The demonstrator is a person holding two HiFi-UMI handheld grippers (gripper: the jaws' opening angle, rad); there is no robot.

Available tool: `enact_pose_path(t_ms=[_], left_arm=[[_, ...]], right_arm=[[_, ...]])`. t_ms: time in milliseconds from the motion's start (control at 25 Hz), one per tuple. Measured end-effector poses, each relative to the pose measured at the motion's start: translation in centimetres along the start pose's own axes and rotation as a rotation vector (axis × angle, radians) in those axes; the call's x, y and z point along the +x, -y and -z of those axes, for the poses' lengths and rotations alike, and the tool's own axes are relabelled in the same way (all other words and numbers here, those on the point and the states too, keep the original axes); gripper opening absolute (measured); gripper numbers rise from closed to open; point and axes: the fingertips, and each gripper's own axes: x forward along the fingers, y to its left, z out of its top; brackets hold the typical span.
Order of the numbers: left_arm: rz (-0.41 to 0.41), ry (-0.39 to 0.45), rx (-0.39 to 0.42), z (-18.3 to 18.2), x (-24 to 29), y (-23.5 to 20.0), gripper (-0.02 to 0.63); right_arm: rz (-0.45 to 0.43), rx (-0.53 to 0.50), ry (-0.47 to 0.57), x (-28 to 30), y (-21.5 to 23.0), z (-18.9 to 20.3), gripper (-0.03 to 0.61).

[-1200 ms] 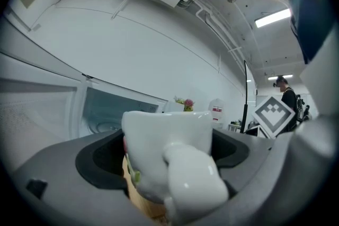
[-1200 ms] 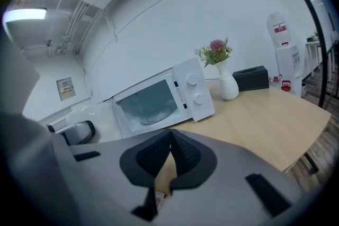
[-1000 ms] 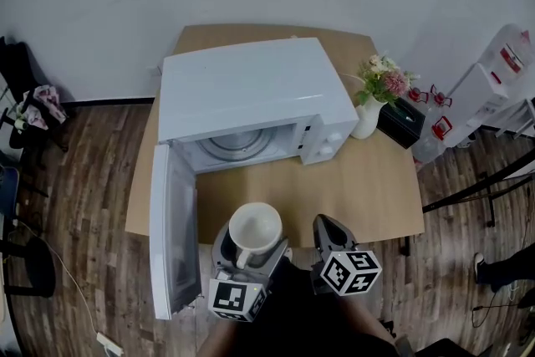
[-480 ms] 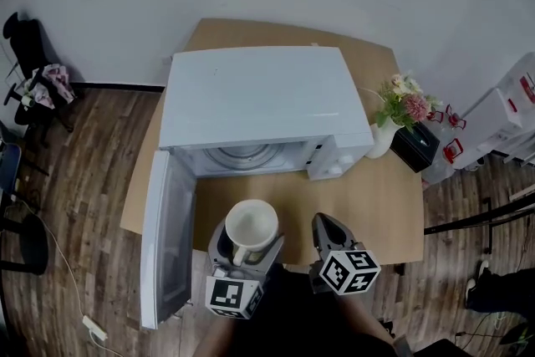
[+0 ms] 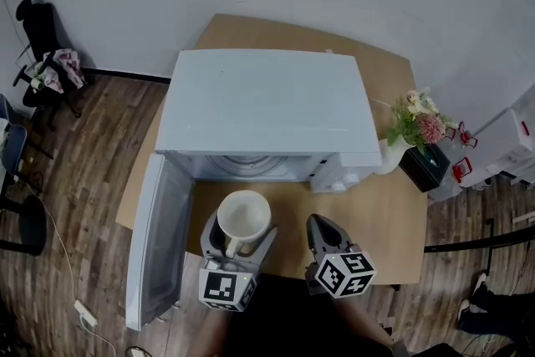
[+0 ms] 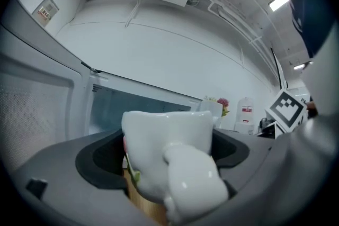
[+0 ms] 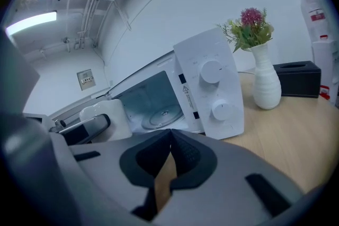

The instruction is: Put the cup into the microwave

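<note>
The left gripper [image 5: 240, 235] holds the white cup [image 5: 244, 218]. Its jaws press on both sides of the cup, and the handle is turned toward the person. The cup is upright above the tabletop [image 5: 376, 213], just in front of the open microwave [image 5: 267, 109] and not inside it. The microwave door [image 5: 159, 238] is swung out to the left. The right gripper [image 5: 321, 228] is beside the left one, with its jaws closed together on nothing. A vase with flowers [image 5: 394, 155] stands to the right of the microwave.
</note>
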Motion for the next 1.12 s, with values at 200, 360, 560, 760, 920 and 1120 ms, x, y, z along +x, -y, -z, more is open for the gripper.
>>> enact_pose_path(t_ms=[200,360,560,760,920,1120], left_arm=[[-0.042,0.009,0.02,-0.1,1.6,-0.9,0.459],[-0.056,0.01,0.05,-0.1,3.3,-1.6,0.459],[-0.072,0.013,0.084,-0.4,5.3,-2.8,0.459],[-0.098,0.021,0.109,-0.5,7.7,-4.3,0.459],[-0.121,0.015,0.118,-0.4,9.4,-5.4,0.459],[-0.143,0.005,0.133,-0.1,11.4,-6.5,0.459]], right_arm=[[-0.046,-0.018,-0.003,1.4,-0.2,-0.5,-0.008],[-0.07,-0.027,0.003,2.2,-0.2,-0.8,-0.008],[-0.071,-0.006,-0.008,2.7,0.4,-0.5,-0.008],[-0.087,0.001,-0.032,3.9,0.6,0.0,-0.008],[-0.109,0.005,-0.044,4.9,0.4,0.0,-0.008],[-0.121,0.014,-0.056,5.5,0.3,0.1,-0.008]])
